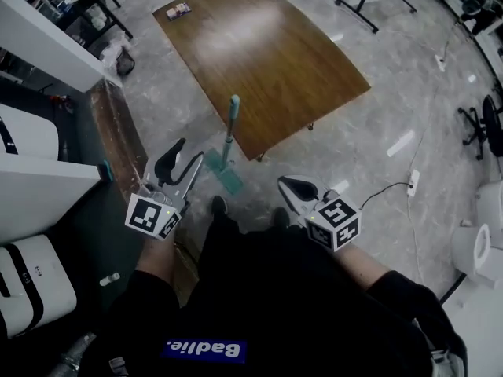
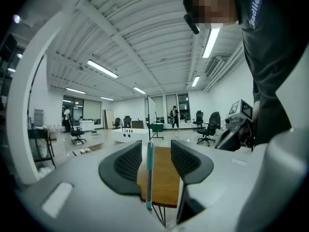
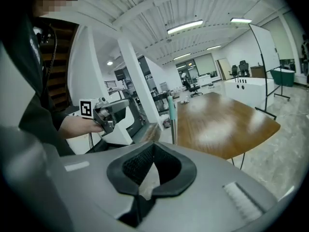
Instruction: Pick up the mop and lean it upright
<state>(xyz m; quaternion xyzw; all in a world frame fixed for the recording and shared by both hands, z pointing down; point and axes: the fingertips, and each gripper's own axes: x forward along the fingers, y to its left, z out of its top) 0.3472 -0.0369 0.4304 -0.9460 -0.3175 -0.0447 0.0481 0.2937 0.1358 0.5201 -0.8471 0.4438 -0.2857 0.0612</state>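
Mop (image 1: 228, 144) stands upright at the table (image 1: 259, 53) edge. Left gripper (image 1: 185, 157) released, jaws apart, handle beyond them. Right gripper (image 1: 289, 184) clenched, empty, near the table.

Mop (image 1: 227, 144) stands upright, near vertical. Teal grip on top, silver pole, flat teal head lying flat on the floor (image 1: 377, 132). Pole lines up with the near edge of the wooden table (image 1: 267, 53); can't tell if it touches.
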